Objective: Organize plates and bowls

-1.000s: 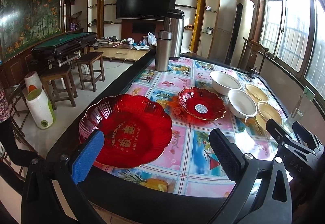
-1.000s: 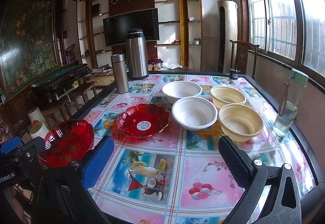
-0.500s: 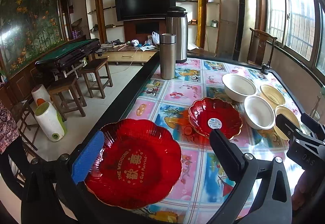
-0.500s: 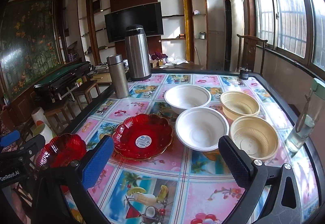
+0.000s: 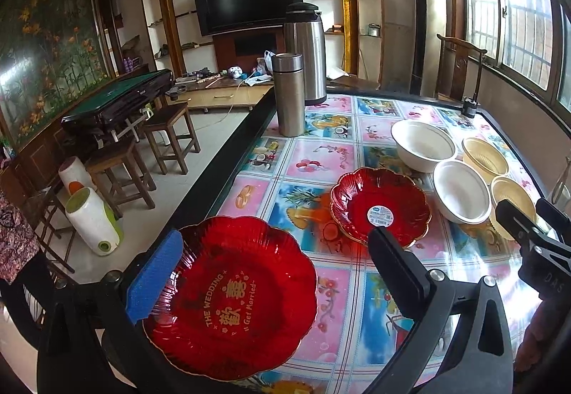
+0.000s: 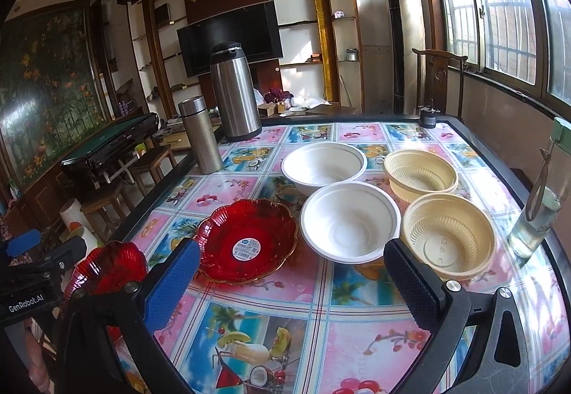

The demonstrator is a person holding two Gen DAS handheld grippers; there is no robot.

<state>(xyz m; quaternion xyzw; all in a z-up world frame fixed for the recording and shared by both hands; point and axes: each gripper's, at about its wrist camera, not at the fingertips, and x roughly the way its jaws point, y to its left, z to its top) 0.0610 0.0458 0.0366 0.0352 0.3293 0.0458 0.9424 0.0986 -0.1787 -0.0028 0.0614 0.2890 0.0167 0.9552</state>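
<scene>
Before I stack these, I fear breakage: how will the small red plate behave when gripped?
The small red plate looks like glossy, rigid glass or hard plastic, so probably slippery and chip-prone. Its thin scalloped rim gives a narrow grip; its shallow dish likely won't tip.
</scene>
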